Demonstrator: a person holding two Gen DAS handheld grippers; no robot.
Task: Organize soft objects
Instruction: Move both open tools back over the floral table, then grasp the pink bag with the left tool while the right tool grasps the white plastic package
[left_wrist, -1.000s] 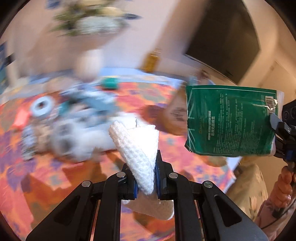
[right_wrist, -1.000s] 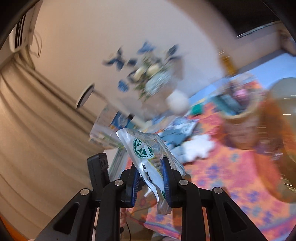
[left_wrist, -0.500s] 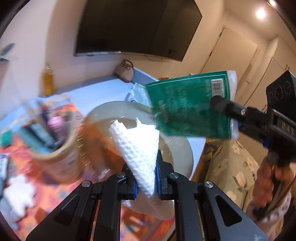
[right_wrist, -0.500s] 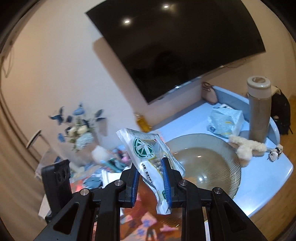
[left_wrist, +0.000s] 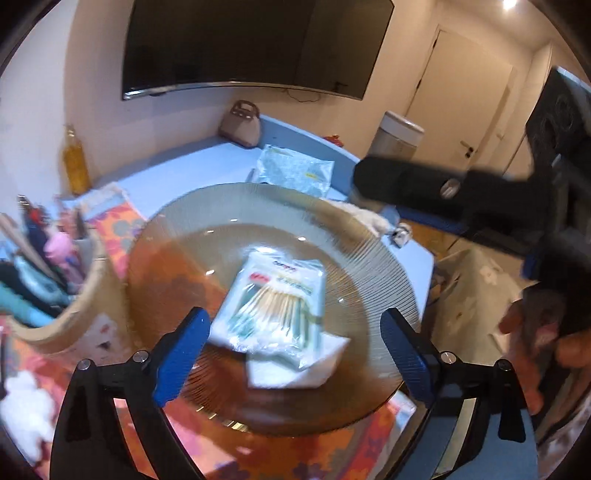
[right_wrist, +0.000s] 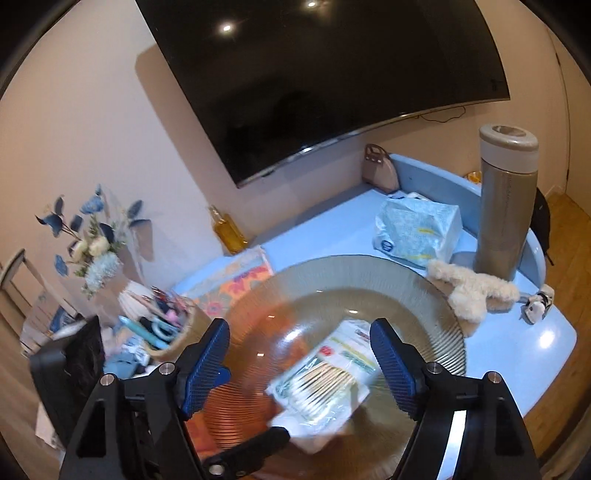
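Now both claws spread, empty; swab packet (left_wrist: 271, 306) in bowl (left_wrist: 373, 254), print unreadable.

A dark television (right_wrist: 332, 81) hangs on the cream wall (right_wrist: 92, 122) above a blue table (right_wrist: 332, 229).

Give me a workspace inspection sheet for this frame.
Surface: blue table, floral cloth on part of it.
Job's things: cotton swab packet lying on white cloth in ribbed glass bowl.
Clutter: tissue pack, thermos, fluffy toy, basket, oil bottle, handbag.
Grippers: left gripper open; right gripper open; both over the bowl.
Cables: one under the TV.
Surroundings: flower vase, door.
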